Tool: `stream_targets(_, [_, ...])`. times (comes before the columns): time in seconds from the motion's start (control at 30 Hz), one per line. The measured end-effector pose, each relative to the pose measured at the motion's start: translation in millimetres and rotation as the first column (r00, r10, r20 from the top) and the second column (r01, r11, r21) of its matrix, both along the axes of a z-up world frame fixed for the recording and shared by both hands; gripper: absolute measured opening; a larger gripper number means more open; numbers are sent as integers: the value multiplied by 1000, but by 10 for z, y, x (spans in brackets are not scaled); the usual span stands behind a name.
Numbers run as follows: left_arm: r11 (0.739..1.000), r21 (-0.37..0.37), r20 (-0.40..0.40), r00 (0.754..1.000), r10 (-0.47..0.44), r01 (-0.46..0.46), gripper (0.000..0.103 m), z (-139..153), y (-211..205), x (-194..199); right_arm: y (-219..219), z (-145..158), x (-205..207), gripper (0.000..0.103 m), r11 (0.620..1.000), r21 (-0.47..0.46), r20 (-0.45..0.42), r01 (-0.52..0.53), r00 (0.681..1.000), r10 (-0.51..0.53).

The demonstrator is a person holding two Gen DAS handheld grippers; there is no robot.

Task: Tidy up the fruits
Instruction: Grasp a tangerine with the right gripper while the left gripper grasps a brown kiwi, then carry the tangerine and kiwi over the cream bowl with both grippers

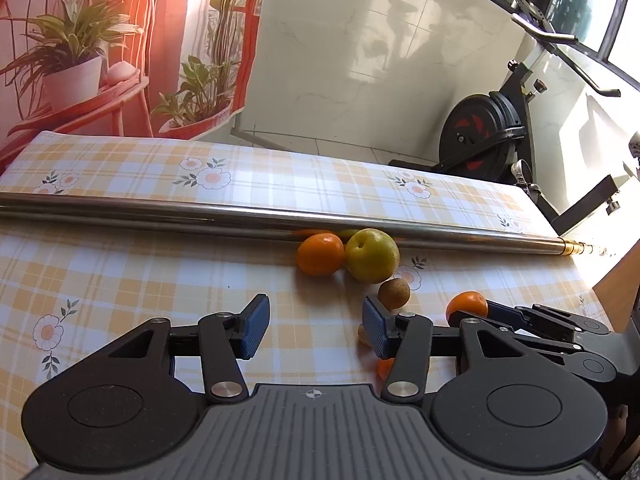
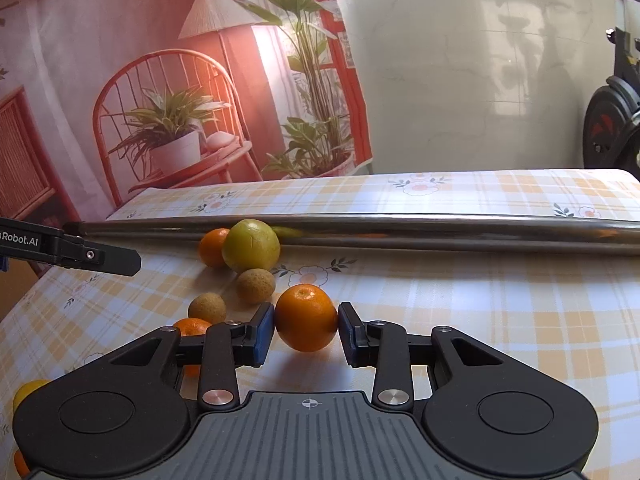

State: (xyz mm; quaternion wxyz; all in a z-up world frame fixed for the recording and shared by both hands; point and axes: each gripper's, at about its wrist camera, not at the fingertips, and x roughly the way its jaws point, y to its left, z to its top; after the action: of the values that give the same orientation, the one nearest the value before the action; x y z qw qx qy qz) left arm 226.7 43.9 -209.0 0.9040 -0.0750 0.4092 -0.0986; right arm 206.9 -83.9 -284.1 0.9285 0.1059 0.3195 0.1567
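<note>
My right gripper [image 2: 306, 334] is shut on an orange [image 2: 306, 317] just above the checked tablecloth [image 2: 480, 320], one blue pad on each side of it. In the left wrist view the same orange [image 1: 466, 302] shows at the right between those fingers. My left gripper [image 1: 316, 328] stands open over bare cloth with nothing between its pads. Beyond it an orange [image 1: 320, 254] and a yellow-green fruit [image 1: 372, 256] lie against a steel pipe [image 1: 240, 216]. A small brown fruit [image 1: 394, 293] sits nearer. Another brown fruit [image 2: 207, 307] and an orange [image 2: 192, 326] lie left of the right gripper.
The steel pipe [image 2: 440, 230] crosses the whole table behind the fruits. A yellow fruit [image 2: 28, 392] and a further orange [image 2: 20, 462] lie at the near left. One of the left gripper's fingers [image 2: 116, 260] reaches in from the left. An exercise bike [image 1: 480, 132] stands beyond the table's right end.
</note>
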Motion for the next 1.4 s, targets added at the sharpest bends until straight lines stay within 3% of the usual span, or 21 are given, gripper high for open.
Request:
stream_targets(0.27, [998, -57, -94, 995, -36, 31, 54, -207, -215, 139, -167, -43, -144, 32, 996, 46, 18, 72, 997, -72])
stream_targets(0.5, [986, -163, -189, 982, -17, -15, 53, -363, -267, 329, -165, -64, -167, 32, 996, 61, 31, 63, 997, -65])
stream_targets(0.67, [986, -166, -198, 980, -29, -4, 50, -395, -368, 384, -168, -64, -191, 32, 997, 62, 33, 54, 998, -57])
stream_targets(0.77, [990, -141, -215, 976, -39, 9, 40, -439, -442, 409, -180, -69, -188, 32, 997, 68, 28, 37, 999, -39])
stream_targets(0.87, [991, -131, -209, 977, -33, 6, 29, -456, -457, 423, -165, -63, -179, 32, 997, 68, 21, 27, 999, -29])
stream_targets(0.97, [994, -112, -187, 982, -35, 14, 29, -428, -473, 388, -161, -63, -181, 32, 997, 74, 21, 20, 1000, -21])
stream_targets(1.07, [997, -70, -100, 994, -48, 41, 29, -259, -492, 217, -167, -63, -186, 32, 996, 82, 23, 17, 1000, -19])
stream_targets(1.23, [997, -70, 6, 999, -45, 46, 30, 4, -431, -161, -204, -67, -193, 32, 995, 102, 24, 17, 1000, -20])
stream_targets(1.4, [998, -66, 7, 1000, -21, 21, 30, 78, -362, -500, -216, -65, -197, 32, 994, 106, 20, 21, 1000, -23])
